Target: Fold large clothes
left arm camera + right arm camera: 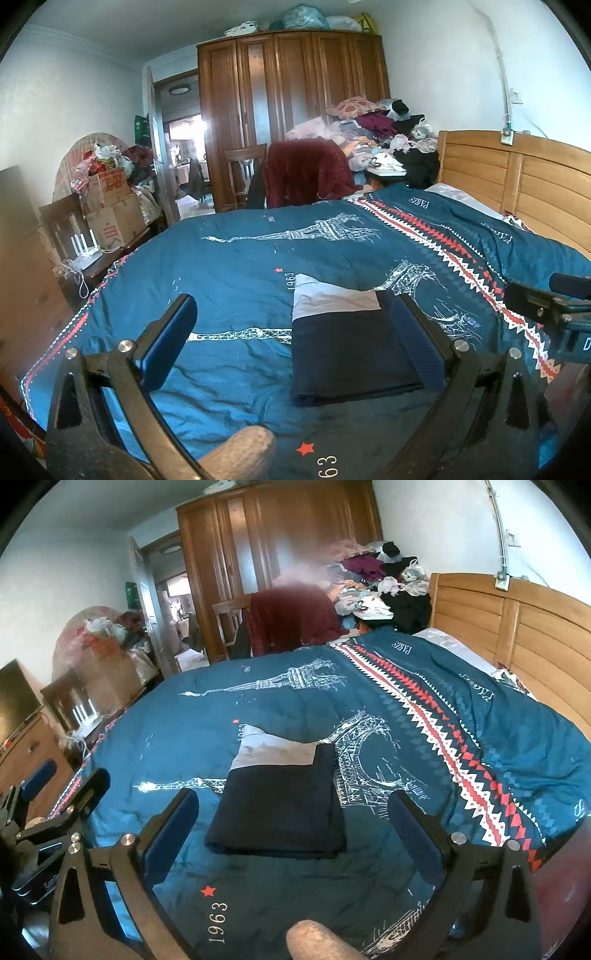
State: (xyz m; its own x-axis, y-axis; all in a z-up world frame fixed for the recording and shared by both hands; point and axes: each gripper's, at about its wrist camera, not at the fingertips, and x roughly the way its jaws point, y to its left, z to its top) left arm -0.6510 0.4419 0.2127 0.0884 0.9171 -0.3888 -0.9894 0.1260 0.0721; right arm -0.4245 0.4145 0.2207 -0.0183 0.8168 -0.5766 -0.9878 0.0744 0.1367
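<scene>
Presently, the left gripper (291, 332) is held above the bed with its two blue-padded fingers (168, 341) spread wide and nothing between them; it holds no cloth. The right gripper (293, 829) is in the same condition: fingers (171, 834) well apart, empty, raised clear of the bedding. Each tool shows in the other's camera, the right one at the right edge of the left wrist view, the left one at the left edge of the right wrist view.

Ahead of both tools lies the folded garment (280, 805), a dark navy rectangle with a pale grey panel at its far end. It rests flat on the quilt (240, 266), touched by neither gripper. In the left wrist view it sits just inside the right-hand finger; in the right wrist view it lies between the fingers, nearer the left one.

The quilt is teal, printed with tower drawings, "1963" and a red-and-white zigzag band. A wooden headboard (517, 177) stands at right. Beyond the bed: a chair draped with a maroon cloth (306, 170), a heap of loose clothes (384, 136), a tall wooden wardrobe (288, 92), stacked cardboard boxes (110, 206).
</scene>
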